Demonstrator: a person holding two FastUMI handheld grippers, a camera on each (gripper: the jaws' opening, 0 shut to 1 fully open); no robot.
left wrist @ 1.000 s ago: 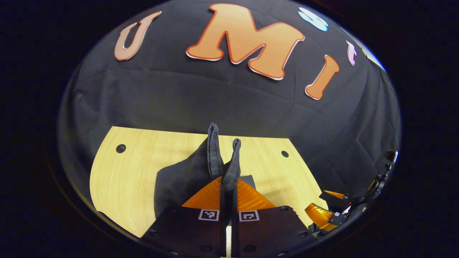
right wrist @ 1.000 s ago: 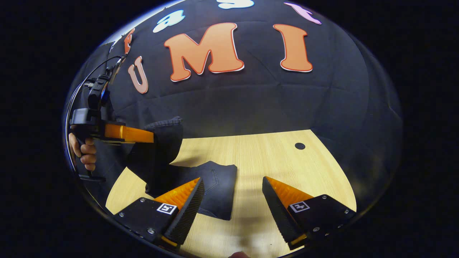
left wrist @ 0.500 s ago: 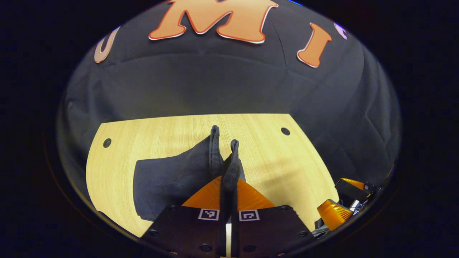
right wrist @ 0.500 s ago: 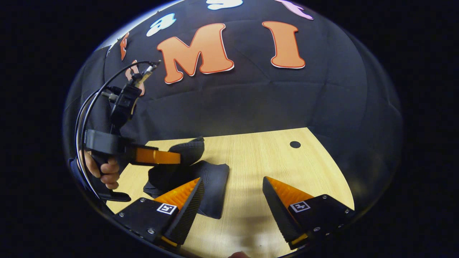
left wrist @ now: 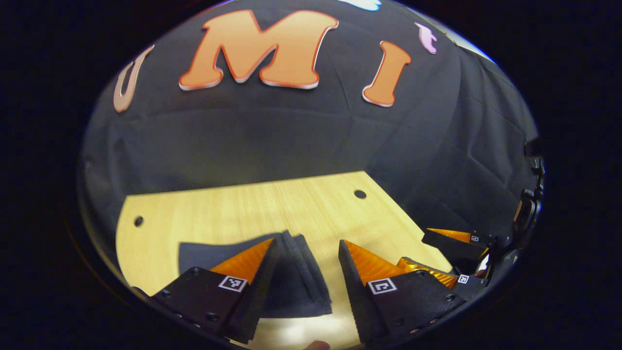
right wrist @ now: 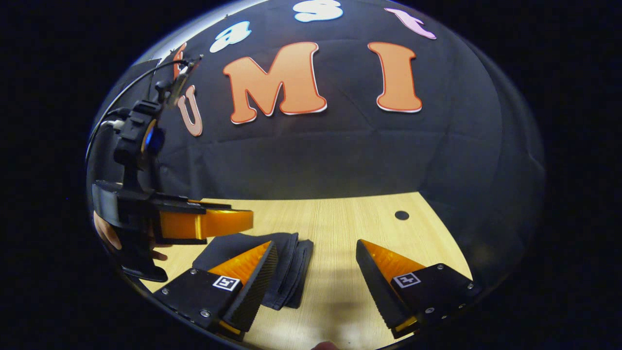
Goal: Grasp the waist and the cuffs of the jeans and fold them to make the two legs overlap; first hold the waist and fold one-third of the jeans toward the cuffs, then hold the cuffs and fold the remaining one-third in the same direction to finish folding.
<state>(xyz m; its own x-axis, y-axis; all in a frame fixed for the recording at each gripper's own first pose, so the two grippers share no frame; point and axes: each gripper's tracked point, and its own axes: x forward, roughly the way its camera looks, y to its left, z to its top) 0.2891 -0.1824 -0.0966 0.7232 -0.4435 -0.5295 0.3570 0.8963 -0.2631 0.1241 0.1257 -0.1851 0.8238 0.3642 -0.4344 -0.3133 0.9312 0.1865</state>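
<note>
Jeans of dark denim, folded into a compact stack (left wrist: 291, 277), lie flat on the pale wooden table (left wrist: 233, 214) in the lower middle of the left gripper view, their layered edges fanning toward the frame's centre. The left gripper (left wrist: 306, 253) sits at the bottom of that frame with its two fingers spread well apart and nothing between them; its left finger overlaps the folded stack in the picture, though whether it touches the cloth cannot be told. At the lower right edge of the same view the right gripper (left wrist: 440, 257) shows partly, with its fingers also apart.

In the right gripper view the same folded jeans (right wrist: 286, 265) rest on the wooden table (right wrist: 340, 228) at lower left of centre, stacked edges facing right. The right gripper (right wrist: 316, 255) fills the bottom of this frame, fingers wide apart and empty, the bare tabletop showing in the gap. At the left side of the frame the left gripper (right wrist: 243, 221) hangs above the jeans, clear of the cloth, held by a hand (right wrist: 104, 233) of which only a small part is seen. Two small round dark holes (left wrist: 360, 194) mark the tabletop near its far corners.
</note>
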